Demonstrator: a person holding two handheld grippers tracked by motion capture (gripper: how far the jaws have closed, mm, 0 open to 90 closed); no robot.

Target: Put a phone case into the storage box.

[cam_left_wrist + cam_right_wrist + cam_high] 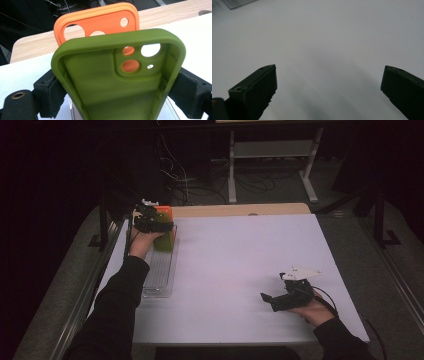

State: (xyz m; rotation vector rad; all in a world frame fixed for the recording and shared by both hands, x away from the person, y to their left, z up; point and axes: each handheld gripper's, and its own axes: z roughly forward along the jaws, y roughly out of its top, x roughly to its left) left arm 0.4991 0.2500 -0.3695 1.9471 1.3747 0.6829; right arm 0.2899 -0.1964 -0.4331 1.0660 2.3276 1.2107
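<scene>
- Black padded jaws of the left tongs (112,92) stand on either side of an olive-green soft silicone phone case (117,80); both pads meet its long side walls, so the case is gripped across its width, hollow side facing the camera.
- Just behind it stands an orange silicone phone case (100,22) of the same shape, upright, its camera cut-outs showing through the green one's holes; whether the two touch cannot be told.
- From the high view, the left tongs (152,222) sit at the far left corner of the white tabletop (240,270), over the far end of a long clear ribbed plastic tray (159,270) that runs along the left edge.
- Both cases stand in that far end of the tray, close to the tabletop's far edge, where a pale wooden strip (240,210) shows.
- Right tongs (280,299) rest near the front right corner, well apart from the tray, jaws spread wide with nothing between them.
- Between the two hands the white surface lies bare, giving broad room across the middle and right.
</scene>
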